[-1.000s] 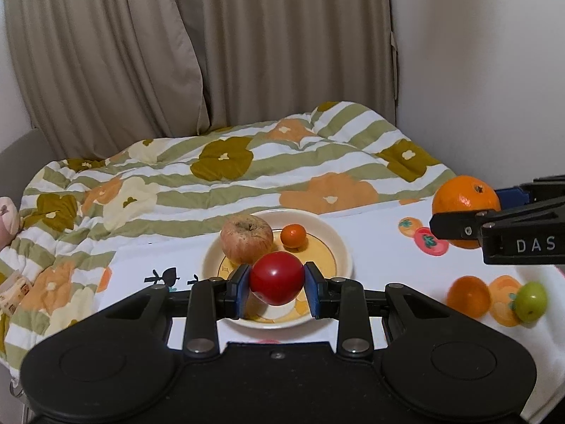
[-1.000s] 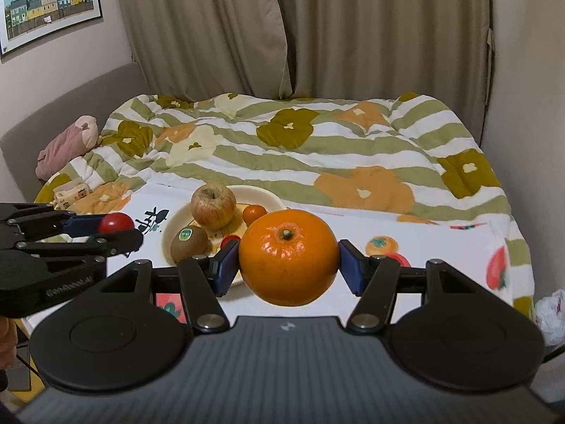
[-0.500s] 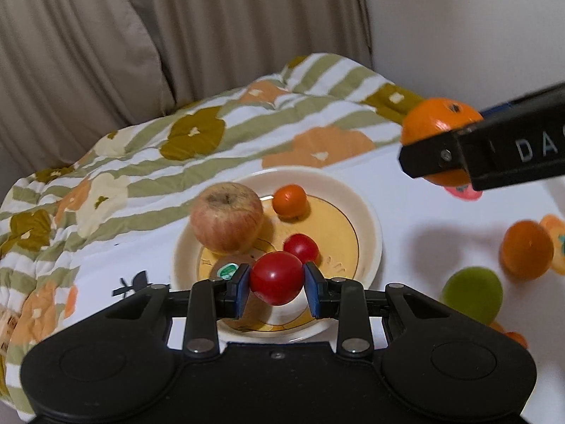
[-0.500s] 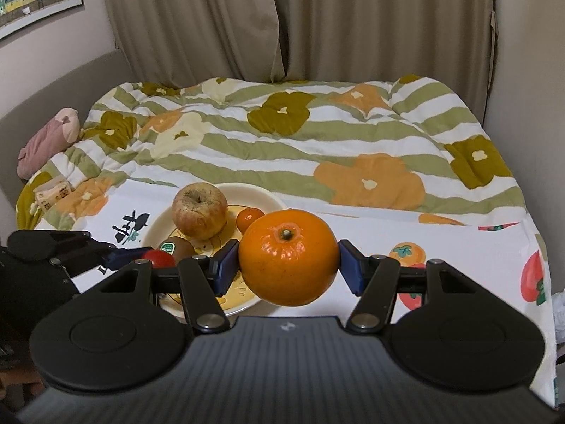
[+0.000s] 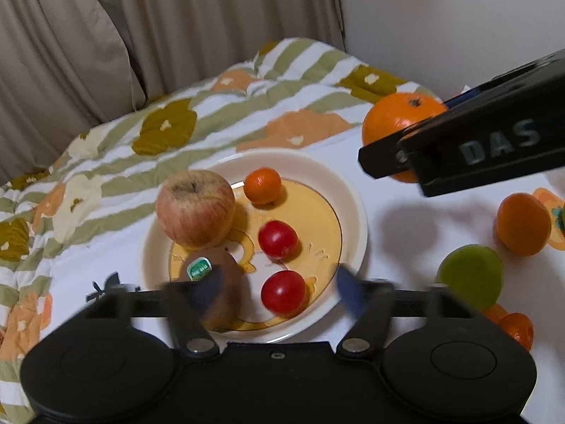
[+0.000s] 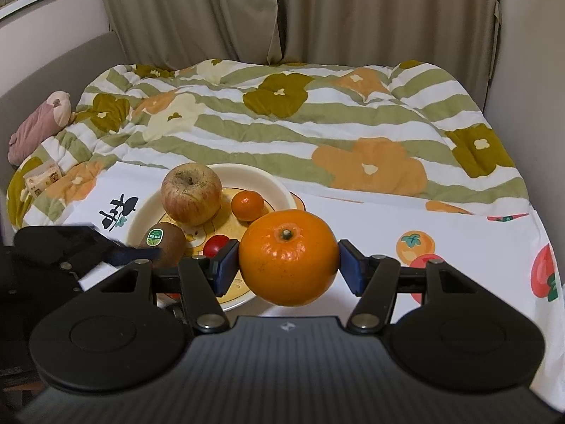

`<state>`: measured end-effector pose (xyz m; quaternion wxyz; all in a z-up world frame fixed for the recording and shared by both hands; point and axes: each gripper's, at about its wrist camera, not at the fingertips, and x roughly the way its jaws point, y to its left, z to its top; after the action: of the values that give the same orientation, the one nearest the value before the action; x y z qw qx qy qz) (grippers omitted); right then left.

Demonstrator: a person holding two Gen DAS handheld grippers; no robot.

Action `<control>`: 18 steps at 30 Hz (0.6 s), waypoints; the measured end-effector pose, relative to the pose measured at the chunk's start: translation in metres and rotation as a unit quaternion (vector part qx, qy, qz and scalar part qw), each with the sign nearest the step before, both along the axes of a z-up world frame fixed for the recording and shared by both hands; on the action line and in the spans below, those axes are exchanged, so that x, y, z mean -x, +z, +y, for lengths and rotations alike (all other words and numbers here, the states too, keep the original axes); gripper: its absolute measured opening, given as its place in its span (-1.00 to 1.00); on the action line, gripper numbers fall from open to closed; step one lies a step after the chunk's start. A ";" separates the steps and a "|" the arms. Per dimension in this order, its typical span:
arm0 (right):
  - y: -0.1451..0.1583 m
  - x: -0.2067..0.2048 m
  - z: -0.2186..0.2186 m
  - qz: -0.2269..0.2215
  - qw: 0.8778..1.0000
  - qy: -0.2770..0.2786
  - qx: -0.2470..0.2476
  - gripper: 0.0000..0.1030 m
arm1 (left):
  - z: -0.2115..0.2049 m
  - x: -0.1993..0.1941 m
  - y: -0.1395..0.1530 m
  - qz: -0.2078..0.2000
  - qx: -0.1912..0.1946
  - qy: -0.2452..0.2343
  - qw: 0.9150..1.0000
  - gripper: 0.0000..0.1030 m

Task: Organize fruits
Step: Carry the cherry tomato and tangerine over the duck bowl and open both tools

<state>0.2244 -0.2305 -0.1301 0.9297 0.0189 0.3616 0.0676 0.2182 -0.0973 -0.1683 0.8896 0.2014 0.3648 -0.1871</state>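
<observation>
A cream plate [image 5: 353, 190] holds an apple [image 5: 195, 208], a small mandarin [image 5: 263, 185], a kiwi [image 5: 215, 282] and two red tomatoes. The nearer tomato [image 5: 283, 291] lies on the plate between the blurred fingers of my left gripper [image 5: 279, 288]. Those jaws are opening and no pad touches the tomato. My right gripper [image 6: 287, 265] is shut on a large orange [image 6: 287, 256] and holds it in the air just right of the plate [image 6: 279, 183]. The same orange [image 5: 399, 123] shows at the upper right of the left wrist view.
On the white printed cloth [image 6: 459, 219] right of the plate lie a green fruit [image 5: 469, 279], an orange fruit [image 5: 523, 224] and a small orange one [image 5: 517, 328]. A flowered quilt [image 6: 282, 123] lies behind, with a plush toy [image 6: 39, 123] at its left and curtains beyond.
My left gripper sank over the plate and let go of the red tomato, which now lies on the plate. The right gripper has carried the orange closer to the plate.
</observation>
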 end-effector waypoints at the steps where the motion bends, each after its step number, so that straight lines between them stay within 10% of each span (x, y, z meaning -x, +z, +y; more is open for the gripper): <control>1: 0.001 -0.001 0.001 -0.001 1.000 0.002 0.001 0.45 | 0.003 0.003 0.003 -0.005 0.004 0.000 1.000 0.69; 18: -0.022 -0.045 0.030 0.021 0.999 0.034 0.011 0.45 | 0.049 0.025 0.029 -0.022 0.023 0.070 0.997 0.71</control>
<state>0.2694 -0.2005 -0.1517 0.9192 -0.0020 0.3822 0.0945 0.1933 -0.0486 -0.1396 0.9127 0.1592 0.3539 -0.1282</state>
